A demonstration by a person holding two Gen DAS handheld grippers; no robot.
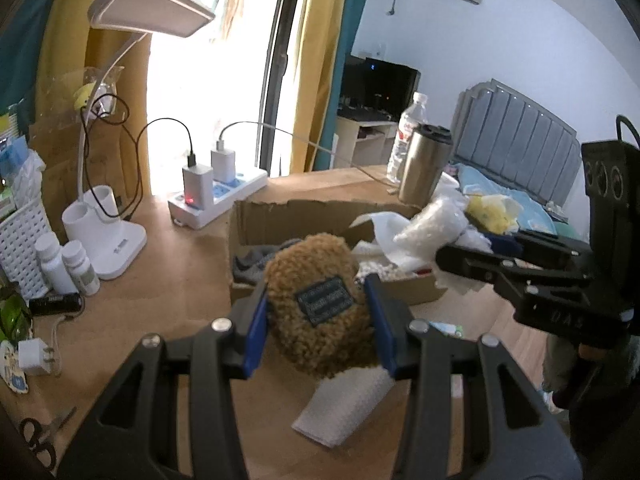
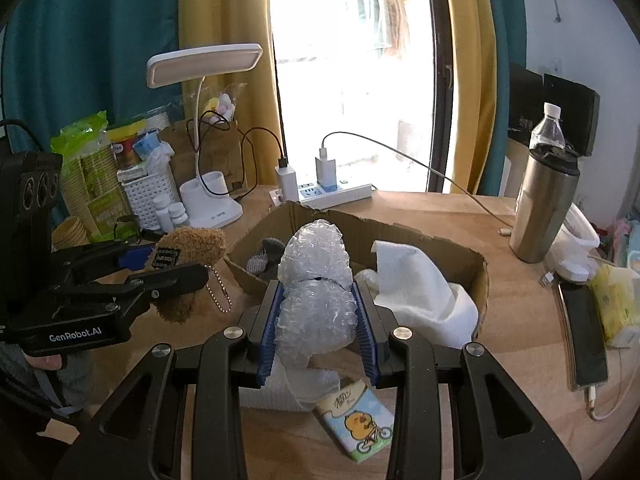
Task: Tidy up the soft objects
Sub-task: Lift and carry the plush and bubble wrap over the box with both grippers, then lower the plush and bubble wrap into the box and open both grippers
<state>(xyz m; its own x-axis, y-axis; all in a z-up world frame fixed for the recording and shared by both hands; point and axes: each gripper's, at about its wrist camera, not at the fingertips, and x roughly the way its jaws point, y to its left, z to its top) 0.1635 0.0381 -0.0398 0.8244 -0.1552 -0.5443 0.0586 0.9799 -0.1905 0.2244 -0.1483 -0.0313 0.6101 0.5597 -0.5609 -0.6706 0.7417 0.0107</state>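
The left gripper (image 1: 318, 320) has its blue pads clenched on a curly brown plush toy (image 1: 320, 300) with a dark sewn label, held up off the wooden table (image 1: 168, 264). From the right wrist view, that toy hangs at about nine o'clock of the cardboard box (image 2: 404, 236), just outside its near-left corner, with a bead chain (image 2: 219, 292) dangling under it.

The right gripper (image 2: 318, 328) is grasping a wad of clear bubble wrap (image 2: 316, 280), which bulges above the fingers in front of the box's near wall. Inside the box lie a crumpled white foam sheet (image 2: 416, 280) at the three o'clock side and something grey knitted (image 2: 262, 258) toward ten o'clock.

Below the right gripper, at six o'clock, a tissue pack (image 2: 356, 420) printed with a cartoon chick rests on the table beside a white padded sheet (image 1: 340, 408). A steel tumbler (image 2: 544, 208) stands at two o'clock of the box, a white desk lamp (image 2: 208, 128) at eleven o'clock, and a power strip (image 2: 336, 194) just beyond the box at twelve o'clock.
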